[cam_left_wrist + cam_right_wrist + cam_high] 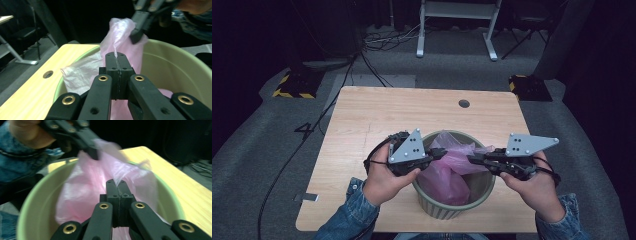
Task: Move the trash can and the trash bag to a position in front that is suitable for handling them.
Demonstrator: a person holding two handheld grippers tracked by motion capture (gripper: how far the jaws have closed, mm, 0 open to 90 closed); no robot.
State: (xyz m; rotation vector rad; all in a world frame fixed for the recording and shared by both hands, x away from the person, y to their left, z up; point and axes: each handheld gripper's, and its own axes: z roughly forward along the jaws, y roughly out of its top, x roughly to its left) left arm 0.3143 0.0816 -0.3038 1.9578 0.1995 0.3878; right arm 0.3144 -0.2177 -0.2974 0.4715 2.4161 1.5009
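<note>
Two claws: my left claw [439, 152] and my right claw [473, 159] meet over the bin, near the middle of the table's near edge.
Left claw state: clenched on a pinch of the pink bag [119, 37]; in the left gripper view a sliver of film sticks out between the closed jaws.
Right claw state: clenched on the pink bag as well, with film caught at the jaw tips in the right gripper view.
Bag position: the pink bag [452, 162] sits inside the green bin [447, 209], its top edge bunched above the rim between my two claws.
Handling: I judge the bag very light, thin and limp; it will crumple, cling and slip, and a hard pull could tear it.
Where to hold: best on the free upper edge, at two well-separated spots, so I can spread the mouth toward the rim.
Bin: it looks a stiff ribbed plastic tub, light enough to slide if I tug the film sideways.
Count: one bag, one bin, one table [377, 115], one round hole [464, 103] near the table's far right corner.
</note>
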